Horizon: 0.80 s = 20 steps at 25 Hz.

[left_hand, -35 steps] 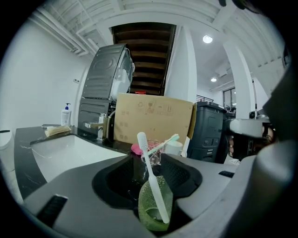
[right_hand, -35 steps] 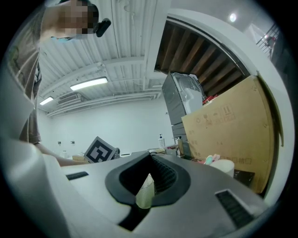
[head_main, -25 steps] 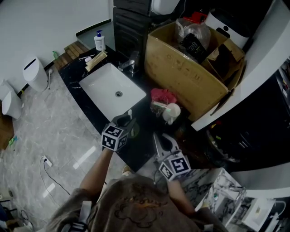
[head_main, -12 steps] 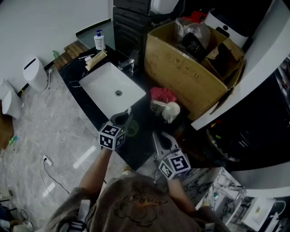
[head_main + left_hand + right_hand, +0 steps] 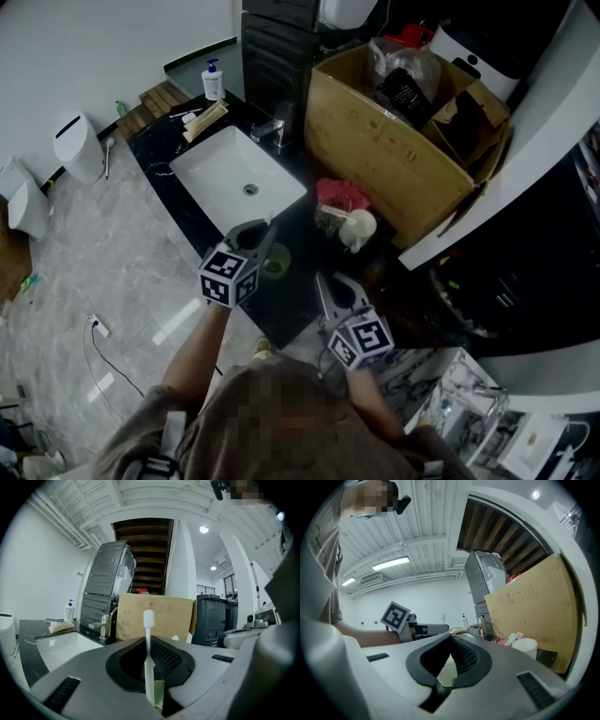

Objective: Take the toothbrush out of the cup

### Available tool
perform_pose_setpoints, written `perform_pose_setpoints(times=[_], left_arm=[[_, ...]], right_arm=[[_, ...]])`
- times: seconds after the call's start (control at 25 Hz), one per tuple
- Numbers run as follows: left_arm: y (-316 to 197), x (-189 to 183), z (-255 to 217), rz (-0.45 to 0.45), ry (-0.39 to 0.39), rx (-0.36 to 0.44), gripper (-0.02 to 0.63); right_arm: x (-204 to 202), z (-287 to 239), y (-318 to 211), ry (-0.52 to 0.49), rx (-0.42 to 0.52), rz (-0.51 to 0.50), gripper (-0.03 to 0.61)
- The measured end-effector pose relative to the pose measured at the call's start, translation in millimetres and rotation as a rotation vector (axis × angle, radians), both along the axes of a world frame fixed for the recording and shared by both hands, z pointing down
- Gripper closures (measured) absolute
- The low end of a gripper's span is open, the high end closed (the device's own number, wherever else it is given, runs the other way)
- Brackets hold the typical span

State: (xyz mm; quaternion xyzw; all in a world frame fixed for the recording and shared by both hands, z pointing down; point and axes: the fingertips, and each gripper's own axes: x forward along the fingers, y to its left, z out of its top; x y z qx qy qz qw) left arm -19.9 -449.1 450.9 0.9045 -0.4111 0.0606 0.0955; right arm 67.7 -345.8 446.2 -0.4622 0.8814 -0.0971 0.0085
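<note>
A white toothbrush [image 5: 148,658] stands upright between the jaws of my left gripper [image 5: 149,641], bristles at the top; the jaws are shut on its handle. In the head view the left gripper [image 5: 258,234] hovers over the black counter [image 5: 211,230] with the toothbrush [image 5: 266,238], just left of and above the green cup [image 5: 275,265]. The cup's rim [image 5: 157,693] shows below the brush. My right gripper [image 5: 326,281] rests to the cup's right, apart from it, jaws together [image 5: 450,637] with nothing held.
A white sink [image 5: 225,183] lies beyond the cup, with a faucet [image 5: 272,128] and a soap bottle [image 5: 213,80] behind. A large cardboard box [image 5: 394,131] fills the right. A white cup [image 5: 358,229] and a red item [image 5: 339,196] stand before it.
My left gripper has shifted left and towards me with the toothbrush, uncovering the green cup. The right gripper has stayed put.
</note>
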Motion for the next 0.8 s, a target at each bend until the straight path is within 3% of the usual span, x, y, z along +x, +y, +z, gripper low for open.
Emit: perform_pose_setpoints(times=[0.4, 0.8], left_arm=[[17, 4, -61, 0.000, 0.065, 0.051, 0.589], [79, 3, -83, -0.015, 0.127, 0.011, 0.589]], right_arm=[[1, 5, 9, -0.017, -0.004, -0.022, 0.578], [3, 10, 28, -0.024, -0.019, -0.064, 0.578]])
